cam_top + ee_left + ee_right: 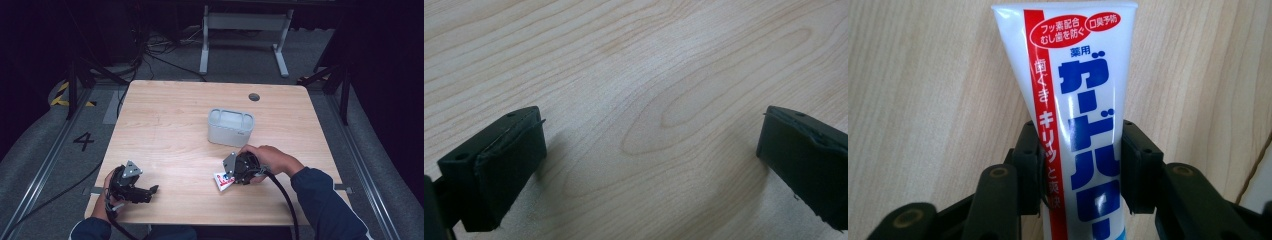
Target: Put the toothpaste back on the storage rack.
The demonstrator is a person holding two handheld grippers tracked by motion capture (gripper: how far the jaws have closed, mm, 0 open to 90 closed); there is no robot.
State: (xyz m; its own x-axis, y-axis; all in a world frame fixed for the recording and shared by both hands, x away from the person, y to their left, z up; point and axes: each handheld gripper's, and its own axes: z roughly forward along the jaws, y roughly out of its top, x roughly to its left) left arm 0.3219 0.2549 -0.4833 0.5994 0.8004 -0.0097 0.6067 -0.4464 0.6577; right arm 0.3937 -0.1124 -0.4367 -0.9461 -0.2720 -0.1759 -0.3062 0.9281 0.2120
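High view: my right gripper (pixel 231 176), lower centre, grips the toothpaste tube (pixel 223 181) on the table (pixel 170 120); my left gripper (pixel 150 191) rests lower left. Left gripper view: jaws spread over bare wood. Right gripper view: pads pinch the tube mid-frame.

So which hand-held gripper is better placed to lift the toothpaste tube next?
The right. Its hand-held gripper is already closed on the tube, pads pressing both sides, close to the grey bin. The left hand-held gripper sits open over bare table at the near left edge.
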